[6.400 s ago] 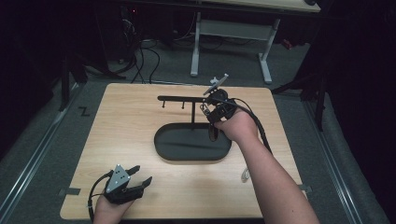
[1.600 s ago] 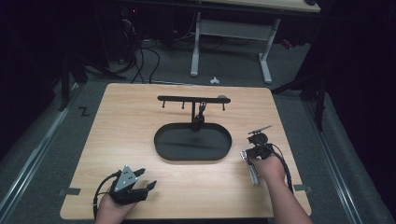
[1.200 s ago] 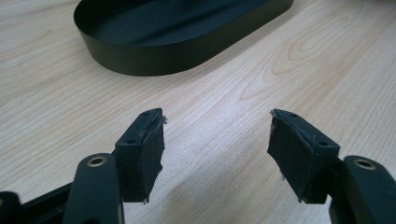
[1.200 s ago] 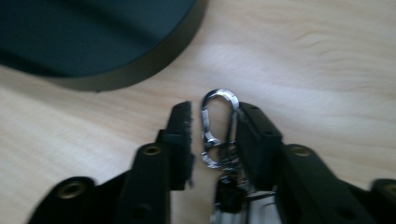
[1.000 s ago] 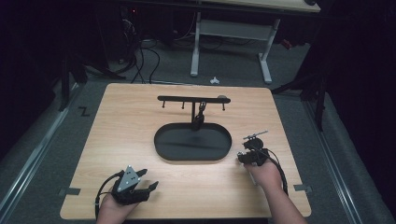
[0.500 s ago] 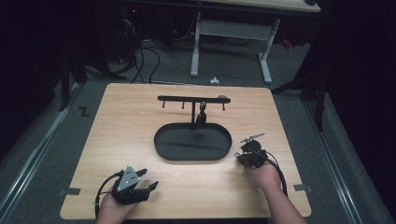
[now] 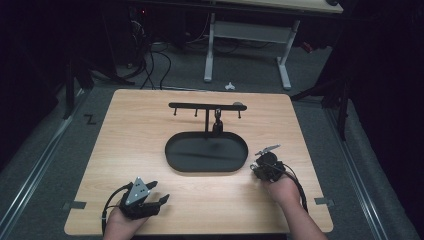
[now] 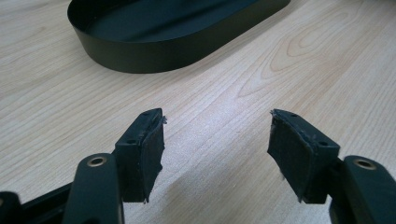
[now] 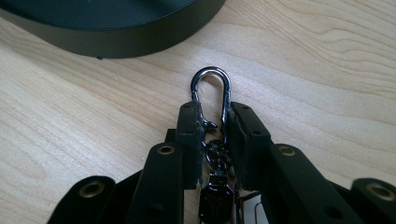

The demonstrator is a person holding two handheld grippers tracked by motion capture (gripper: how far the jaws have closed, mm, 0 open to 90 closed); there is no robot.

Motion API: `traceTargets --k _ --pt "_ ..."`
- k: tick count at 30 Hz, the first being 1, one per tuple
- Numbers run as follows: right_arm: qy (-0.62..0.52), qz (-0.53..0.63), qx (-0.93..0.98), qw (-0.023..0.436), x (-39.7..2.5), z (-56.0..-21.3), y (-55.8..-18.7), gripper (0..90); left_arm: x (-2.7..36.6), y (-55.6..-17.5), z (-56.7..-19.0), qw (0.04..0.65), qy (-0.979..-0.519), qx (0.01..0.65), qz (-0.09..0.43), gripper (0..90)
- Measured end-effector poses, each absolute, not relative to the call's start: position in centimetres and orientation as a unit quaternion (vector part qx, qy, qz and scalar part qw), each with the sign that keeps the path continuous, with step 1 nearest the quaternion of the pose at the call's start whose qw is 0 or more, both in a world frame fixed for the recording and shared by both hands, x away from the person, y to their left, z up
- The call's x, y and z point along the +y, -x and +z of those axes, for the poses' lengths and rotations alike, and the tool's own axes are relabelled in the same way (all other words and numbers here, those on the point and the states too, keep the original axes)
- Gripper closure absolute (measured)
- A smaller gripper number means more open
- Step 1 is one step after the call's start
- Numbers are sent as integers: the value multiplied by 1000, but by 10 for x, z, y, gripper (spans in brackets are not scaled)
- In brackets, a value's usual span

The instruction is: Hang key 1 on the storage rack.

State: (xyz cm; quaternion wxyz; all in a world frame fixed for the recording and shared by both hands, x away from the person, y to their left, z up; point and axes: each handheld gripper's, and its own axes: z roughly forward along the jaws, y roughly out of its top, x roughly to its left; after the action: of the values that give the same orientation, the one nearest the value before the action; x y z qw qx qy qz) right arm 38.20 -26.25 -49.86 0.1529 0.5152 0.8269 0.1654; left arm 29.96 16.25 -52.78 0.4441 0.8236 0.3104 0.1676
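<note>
Right gripper [image 9: 212,122] low beside tray [image 9: 140,42], jaws clamping metal clasp [image 9: 211,93], left gripper [image 8: 217,140] jaws wide

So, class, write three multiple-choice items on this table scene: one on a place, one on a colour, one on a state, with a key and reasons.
1. Where does the oval tray sit?
A. mid-table, under the hook rack
B. at the table's left edge
C. on the floor

2. What colour is the tray?
A. white
B. black
C. red

3. How does the right gripper stand?
A. wide open over bare wood
C. shut on the metal clip
B. lying inside the tray

Key: 1 A, since the high view shows it at the centre of the table below the rack; 2 B, its wall is black; 3 C, the jaws pinch the clip, while the left gripper gapes open.
</note>
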Motion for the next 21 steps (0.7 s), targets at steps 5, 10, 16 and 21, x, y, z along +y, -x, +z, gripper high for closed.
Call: traceTargets --k 5,10,16,21 --pt "-515 174 825 157 -263 -497 -381 825 163 -300 -528 448 -821 313 167 362" --pt "-514 183 823 155 -265 -492 -381 866 161 -300 -528 443 -825 308 167 362" --pt "-517 186 822 153 -266 -492 -381 865 165 -300 -527 447 -821 314 167 362" --pt "-524 186 818 150 -268 -491 -382 863 164 -300 -528 447 -821 313 167 362"
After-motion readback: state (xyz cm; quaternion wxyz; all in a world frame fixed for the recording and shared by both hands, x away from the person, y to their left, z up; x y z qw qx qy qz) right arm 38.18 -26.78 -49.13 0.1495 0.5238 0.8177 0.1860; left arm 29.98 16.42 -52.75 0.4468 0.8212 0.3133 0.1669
